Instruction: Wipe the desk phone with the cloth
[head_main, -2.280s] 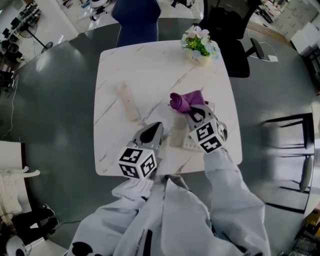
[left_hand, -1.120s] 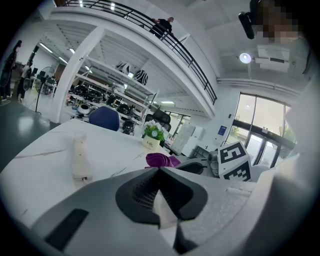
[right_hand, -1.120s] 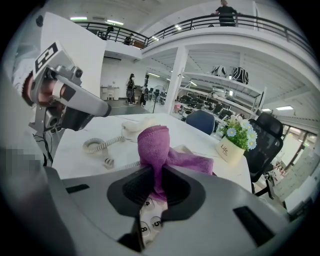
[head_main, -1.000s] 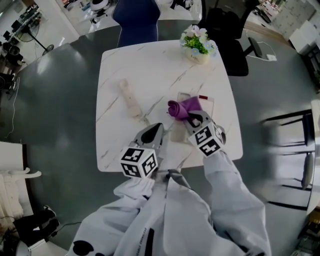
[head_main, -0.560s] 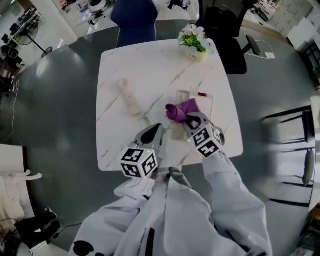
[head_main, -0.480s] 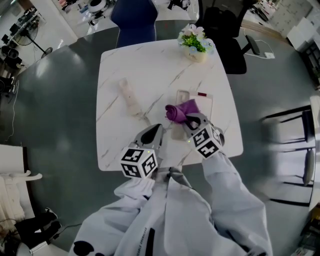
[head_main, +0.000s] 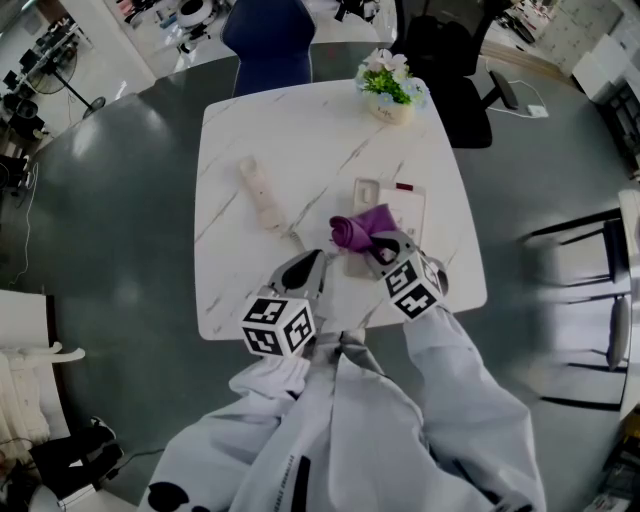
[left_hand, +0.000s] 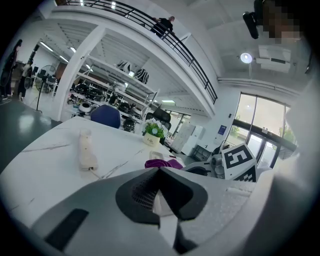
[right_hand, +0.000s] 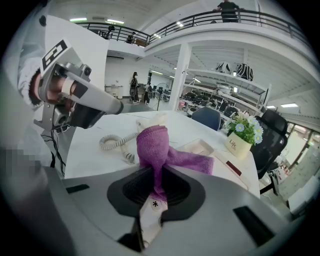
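On one table (head_main: 250, 120), one phone (head_main: 404, 204), one cloth (head_main: 356, 228).

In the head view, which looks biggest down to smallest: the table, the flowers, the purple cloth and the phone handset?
1. Table
2. Potted flowers
3. Purple cloth and handset: these look about alike. The cloth is bunched up and the handset is long and thin, so I won't rank them.

The head view looks steeply down from above the person onto the whole table (head_main: 300, 130), the left gripper (head_main: 308, 262) and right gripper (head_main: 376, 246) at its near edge. The 2 gripper views sit low over the tabletop, facing across it along their jaws; the right one looks past the cloth (right_hand: 155, 145) close ahead. All 3 share the flower pot (head_main: 395, 90).
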